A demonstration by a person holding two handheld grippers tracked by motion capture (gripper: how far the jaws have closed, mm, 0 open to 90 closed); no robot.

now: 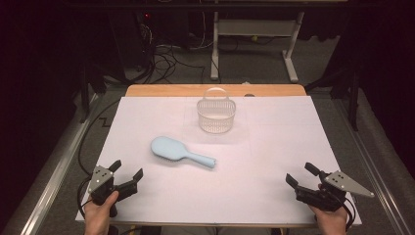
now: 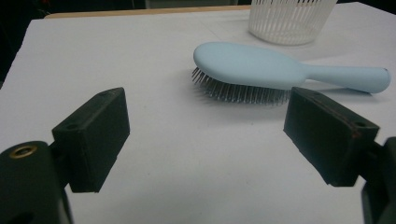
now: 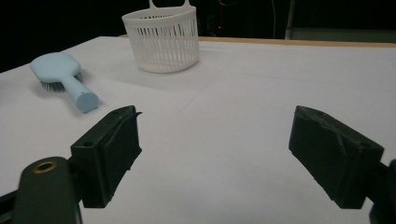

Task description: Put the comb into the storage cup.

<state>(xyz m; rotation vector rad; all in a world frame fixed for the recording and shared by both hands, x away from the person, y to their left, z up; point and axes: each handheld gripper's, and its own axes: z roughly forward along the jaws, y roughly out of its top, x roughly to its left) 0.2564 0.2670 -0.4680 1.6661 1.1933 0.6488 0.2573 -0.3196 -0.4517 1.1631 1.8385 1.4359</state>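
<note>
A light blue hairbrush (image 1: pixel 180 152) lies bristles down in the middle of the white table sheet (image 1: pixel 274 147), its handle pointing right. Behind it stands a white slatted basket (image 1: pixel 216 114) with an upright handle, nothing visible inside. My left gripper (image 1: pixel 128 171) rests at the near left corner, open and holding nothing; its view looks over the hairbrush (image 2: pixel 261 67) toward the basket (image 2: pixel 289 21). At the near right corner my right gripper (image 1: pixel 302 174) is open as well, with the hairbrush (image 3: pixel 63 77) and basket (image 3: pixel 163 39) far off to its left.
The sheet covers a wooden table whose bare edge (image 1: pixel 215 90) shows at the back. Beyond it are a dark floor with cables (image 1: pixel 166 54) and a white desk frame (image 1: pixel 254 39). Metal rails (image 1: pixel 58 166) run along both sides.
</note>
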